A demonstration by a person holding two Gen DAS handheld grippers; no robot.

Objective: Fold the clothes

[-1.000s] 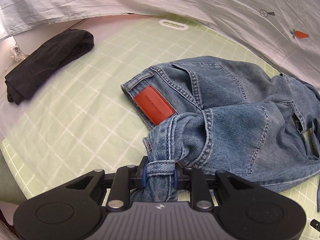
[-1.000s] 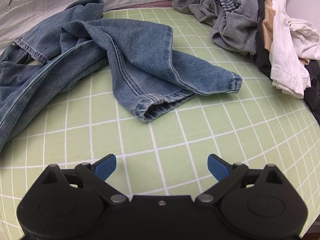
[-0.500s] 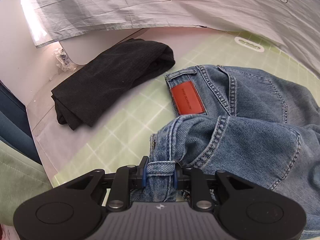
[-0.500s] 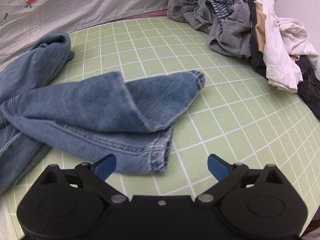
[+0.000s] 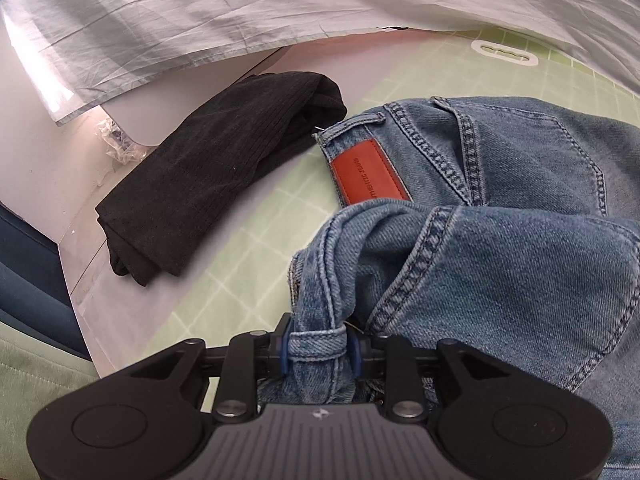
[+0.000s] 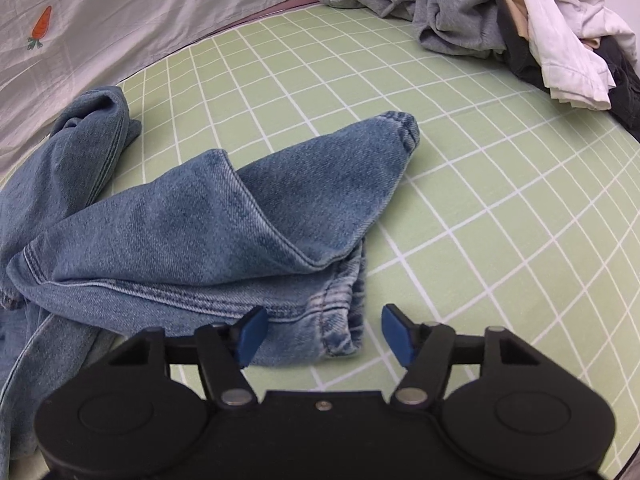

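Nearby, black garment [image 5: 224,168] beside jeans [image 5: 500,208]

You're working over a desk topped with a green grid mat [image 6: 500,200]. Lying on it are the blue jeans [image 6: 208,232], partly bunched, and a heap of mixed clothes [image 6: 500,12] at the far right edge. Beside the mat, a folded black garment [image 5: 216,180] rests on the white surface [image 5: 52,160].

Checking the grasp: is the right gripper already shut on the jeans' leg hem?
No, the right gripper is open, its fingers straddling the hem of the jeans.
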